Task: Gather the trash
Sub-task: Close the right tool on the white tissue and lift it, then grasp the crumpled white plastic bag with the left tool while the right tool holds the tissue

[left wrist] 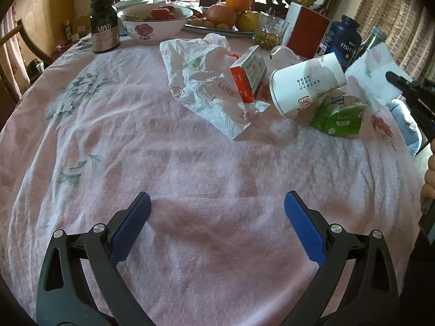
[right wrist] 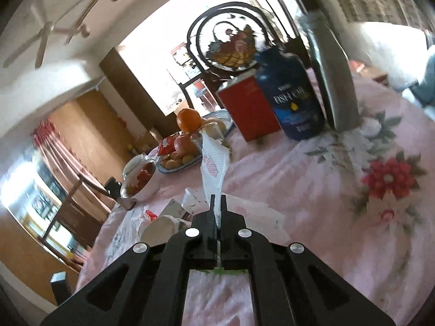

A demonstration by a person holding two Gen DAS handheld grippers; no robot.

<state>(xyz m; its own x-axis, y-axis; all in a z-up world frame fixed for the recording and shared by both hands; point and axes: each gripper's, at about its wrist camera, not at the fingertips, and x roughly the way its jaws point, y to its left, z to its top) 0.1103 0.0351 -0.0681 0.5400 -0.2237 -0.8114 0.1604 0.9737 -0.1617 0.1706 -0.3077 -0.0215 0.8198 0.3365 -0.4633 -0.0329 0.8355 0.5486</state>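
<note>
Two bottles, "NONI" point(left wrist: 104, 25), "FISH OIL" point(right wrist: 292, 100), "LOVE" napkin point(left wrist: 206, 81)

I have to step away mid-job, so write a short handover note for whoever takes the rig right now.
Left gripper: open, empty, low over the pink tablecloth.
Right gripper: shut on a printed paper napkin, lifted off the table.
Still on the table: crumpled paper towel, orange-and-white box leaning upright, tipped paper cup, green tissue pack.
Done: one napkin picked up. No bin is in view.
Left: drop the napkin, then collect the other four. Leave the fruit, bowl and bottles.
</note>
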